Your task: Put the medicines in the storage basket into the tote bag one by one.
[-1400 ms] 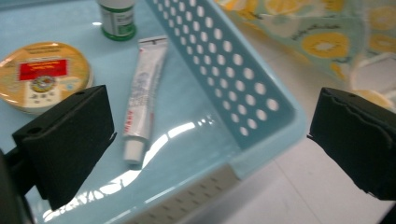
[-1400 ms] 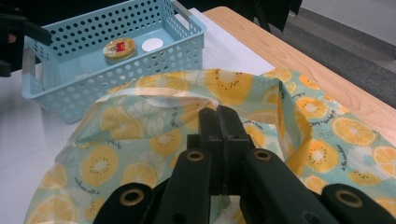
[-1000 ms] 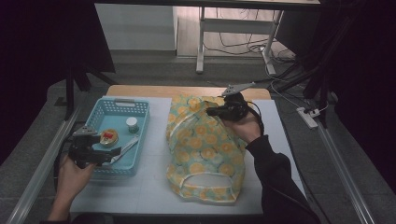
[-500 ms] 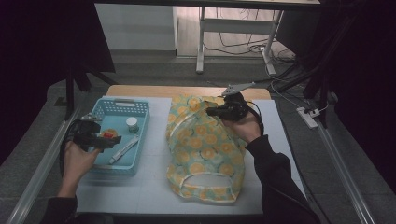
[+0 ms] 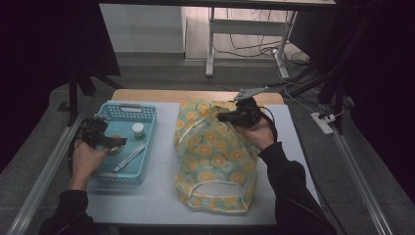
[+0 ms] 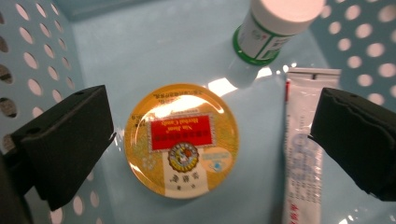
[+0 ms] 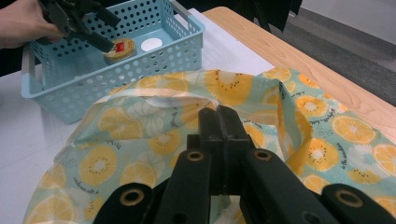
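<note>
1. Balm tin [image 6: 181, 141] lies flat on the blue basket [image 5: 147, 147] floor, directly under the open left claw [image 6: 210, 140], between its jaws (nothing gripped).
2. Basket also holds a white-capped bottle [image 6: 275, 28] and a tube [image 6: 302, 149].
3. Right claw [image 7: 224, 122] is clamped on the fruit-print bag [image 5: 215, 161] on the desk [image 5: 156, 205].

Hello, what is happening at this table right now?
A person works with a gripper in each hand. The right gripper is shut on the edge of the fruit-print bag, holding it up. The left gripper hangs open over the blue basket, its jaws on either side of the round yellow tin without touching it. A white-capped bottle and a tube lie beside the tin in the basket. Nothing has gone into the bag yet, as far as one can see.
</note>
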Available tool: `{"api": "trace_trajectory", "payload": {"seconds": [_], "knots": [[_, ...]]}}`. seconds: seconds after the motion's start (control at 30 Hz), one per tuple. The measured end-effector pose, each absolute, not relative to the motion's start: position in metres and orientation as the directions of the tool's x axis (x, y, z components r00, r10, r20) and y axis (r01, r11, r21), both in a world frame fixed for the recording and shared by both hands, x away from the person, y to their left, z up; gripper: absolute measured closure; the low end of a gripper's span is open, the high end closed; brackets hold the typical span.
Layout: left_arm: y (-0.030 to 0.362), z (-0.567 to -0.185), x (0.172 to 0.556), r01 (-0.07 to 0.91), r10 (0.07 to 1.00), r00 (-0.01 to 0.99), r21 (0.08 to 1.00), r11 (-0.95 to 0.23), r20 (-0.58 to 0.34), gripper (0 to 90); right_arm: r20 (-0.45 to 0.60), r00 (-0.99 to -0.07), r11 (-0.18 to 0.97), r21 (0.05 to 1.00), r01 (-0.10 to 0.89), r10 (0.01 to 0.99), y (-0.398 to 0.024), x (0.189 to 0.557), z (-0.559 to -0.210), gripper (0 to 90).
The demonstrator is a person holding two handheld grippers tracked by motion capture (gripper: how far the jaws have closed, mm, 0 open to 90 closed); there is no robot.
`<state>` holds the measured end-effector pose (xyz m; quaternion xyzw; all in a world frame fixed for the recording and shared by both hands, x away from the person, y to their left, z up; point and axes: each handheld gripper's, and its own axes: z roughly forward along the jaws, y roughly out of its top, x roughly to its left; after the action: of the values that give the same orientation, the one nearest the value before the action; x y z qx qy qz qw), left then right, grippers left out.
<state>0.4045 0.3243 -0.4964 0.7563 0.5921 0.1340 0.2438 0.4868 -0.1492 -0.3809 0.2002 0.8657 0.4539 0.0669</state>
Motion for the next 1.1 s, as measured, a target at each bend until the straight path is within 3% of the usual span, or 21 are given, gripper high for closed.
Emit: {"api": "trace_trajectory", "payload": {"seconds": [0.7, 1.03, 1.1], "knots": [[0.309, -0.515, 0.426, 0.885, 0.953, 0.3, 0.362, -0.294, 0.04, 0.0, 0.072, -0.913, 0.51, 0.811, 0.288, 0.402, -0.149, 0.487, -0.385, 90.0], [0.312, -0.522, 0.43, 0.924, 0.951, 0.278, 0.307, -0.227, -0.132, 0.0, 0.072, -0.914, 0.512, 0.81, 0.286, 0.399, -0.148, 0.486, -0.387, 90.0], [0.314, -0.521, 0.431, 0.931, 0.956, 0.254, 0.305, -0.2, -0.147, 6.7, 0.073, -0.914, 0.509, 0.811, 0.288, 0.399, -0.149, 0.487, -0.387, 90.0]]}}
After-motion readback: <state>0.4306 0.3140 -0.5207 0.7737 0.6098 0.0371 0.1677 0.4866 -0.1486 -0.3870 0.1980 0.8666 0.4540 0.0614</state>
